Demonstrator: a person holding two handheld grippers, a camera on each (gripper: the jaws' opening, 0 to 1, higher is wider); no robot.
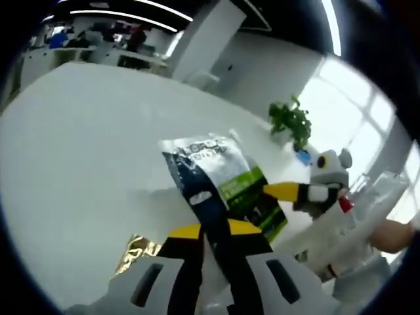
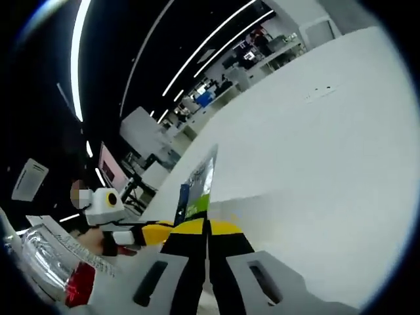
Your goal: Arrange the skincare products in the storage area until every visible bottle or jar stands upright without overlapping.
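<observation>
**A:** Pinching the sachet [image 1: 220,187] by its bottom edge, is it? That is how the left gripper [image 1: 215,246] looks to me, jaws closed on the dark blue, white and green foil pack and holding it up above the white desk [image 1: 79,164].

**B:** Yes, and the right gripper [image 2: 209,246] has its jaws pressed together too, with the same sachet edge-on just beyond its tips. I can't tell whether it actually grips it.

**A:** How will it handle?

**B:** Light, thin and floppy, I'd judge, with a slick film face that could slide out of a shallow pinch. A firm hold on the sealed edge seems safest.

**A:** And past the sachet?

**B:** A clear plastic bin [image 1: 377,197] beside it, and a small potted plant [image 1: 292,121] further back.
</observation>
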